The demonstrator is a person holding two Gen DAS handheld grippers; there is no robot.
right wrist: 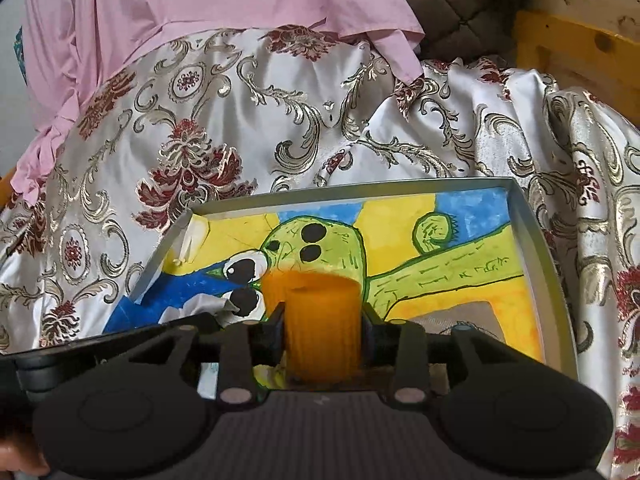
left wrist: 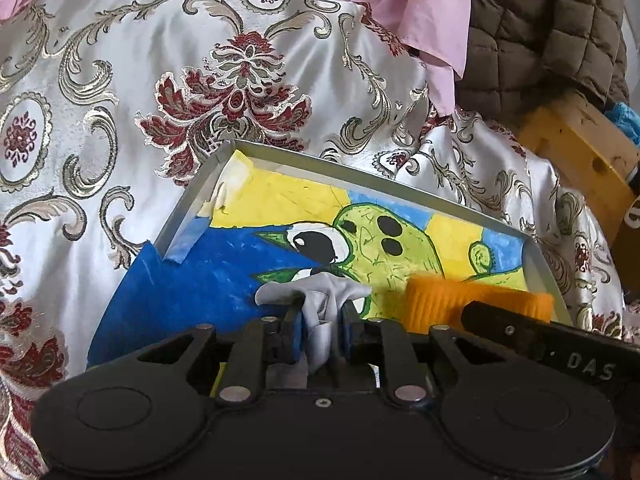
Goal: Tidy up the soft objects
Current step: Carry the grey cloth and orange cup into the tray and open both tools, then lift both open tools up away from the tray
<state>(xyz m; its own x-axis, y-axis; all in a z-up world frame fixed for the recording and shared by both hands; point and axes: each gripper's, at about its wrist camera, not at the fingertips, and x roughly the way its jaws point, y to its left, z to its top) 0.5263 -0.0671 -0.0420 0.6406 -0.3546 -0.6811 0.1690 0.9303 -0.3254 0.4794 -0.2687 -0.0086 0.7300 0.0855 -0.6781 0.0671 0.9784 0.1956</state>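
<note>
Softly ribbed orange knit (right wrist: 320, 320), crumpled grey cloth (left wrist: 320, 300)

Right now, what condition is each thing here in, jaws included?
Left gripper: jaws around the grey cloth, loosening.
Grey cloth: crumpled, over the tray.
Right gripper: jaws on either side of the orange knitted piece, loosening.
Orange knitted piece: rolled, over the tray.
Tray: on the patterned bedspread, painted picture inside.

Damask satin bedspread (left wrist: 120, 92); pink cloth (right wrist: 160, 4); brown quilted fabric (left wrist: 540, 28); yellow wooden frame (left wrist: 576, 152).
</note>
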